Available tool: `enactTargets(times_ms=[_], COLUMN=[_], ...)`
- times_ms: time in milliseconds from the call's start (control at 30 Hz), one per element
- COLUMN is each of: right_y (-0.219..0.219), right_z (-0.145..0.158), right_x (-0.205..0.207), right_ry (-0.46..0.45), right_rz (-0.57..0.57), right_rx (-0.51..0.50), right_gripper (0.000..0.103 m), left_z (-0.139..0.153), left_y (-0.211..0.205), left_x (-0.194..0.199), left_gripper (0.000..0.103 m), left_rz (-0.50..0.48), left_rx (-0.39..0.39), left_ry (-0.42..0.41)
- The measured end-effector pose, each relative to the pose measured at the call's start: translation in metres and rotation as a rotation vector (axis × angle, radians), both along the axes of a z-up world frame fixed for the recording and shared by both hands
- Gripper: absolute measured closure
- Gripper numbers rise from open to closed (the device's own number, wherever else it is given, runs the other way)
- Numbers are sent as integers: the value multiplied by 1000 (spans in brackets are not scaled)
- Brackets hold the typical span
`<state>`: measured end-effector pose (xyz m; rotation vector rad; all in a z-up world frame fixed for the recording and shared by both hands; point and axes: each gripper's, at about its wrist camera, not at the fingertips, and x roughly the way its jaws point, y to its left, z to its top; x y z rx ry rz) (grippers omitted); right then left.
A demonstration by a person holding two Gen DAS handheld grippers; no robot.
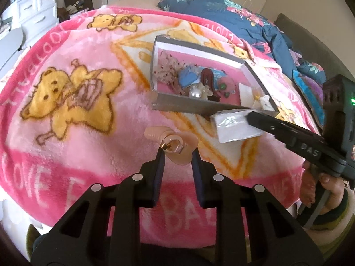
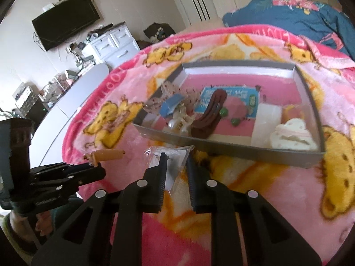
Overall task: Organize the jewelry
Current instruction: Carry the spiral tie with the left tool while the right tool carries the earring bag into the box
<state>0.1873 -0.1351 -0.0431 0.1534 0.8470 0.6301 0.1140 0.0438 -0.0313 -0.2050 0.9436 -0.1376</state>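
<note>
In the left wrist view, my left gripper (image 1: 176, 151) clasps a peach clip (image 1: 170, 145) at lower centre; the tray (image 1: 190, 106) lies ahead, up and right. In the right wrist view, my right gripper (image 2: 176, 160) pinches a clear packet (image 2: 170, 157) at centre; the tray's (image 2: 233, 149) near wall runs crosswise just beyond, nearer this hand.

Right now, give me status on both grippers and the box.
Left gripper shut on peach ear-shaped earring holder. Right gripper shut on clear plastic packet. Grey tray box ahead, unobstructed.
</note>
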Motion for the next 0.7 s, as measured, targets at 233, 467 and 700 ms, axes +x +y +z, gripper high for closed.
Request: enactTargets(times_ms=[233, 467, 700], right_y=[-23, -52, -82], right_z=[27, 54, 72], right_x=[-16, -25, -19], right_ry=[-60, -120, -161], right_rz=[-28, -67, -124], right_rx=[3, 23, 41], right_gripper=[86, 86, 86], left_z=[20, 46, 69], left_y=[-9, -27, -50], left_x=[-2, 7, 25], left_gripper=[86, 86, 86], left_rz=[-15, -52, -101], left_rx=[11, 36, 67], left_ry=[-39, -85, -126])
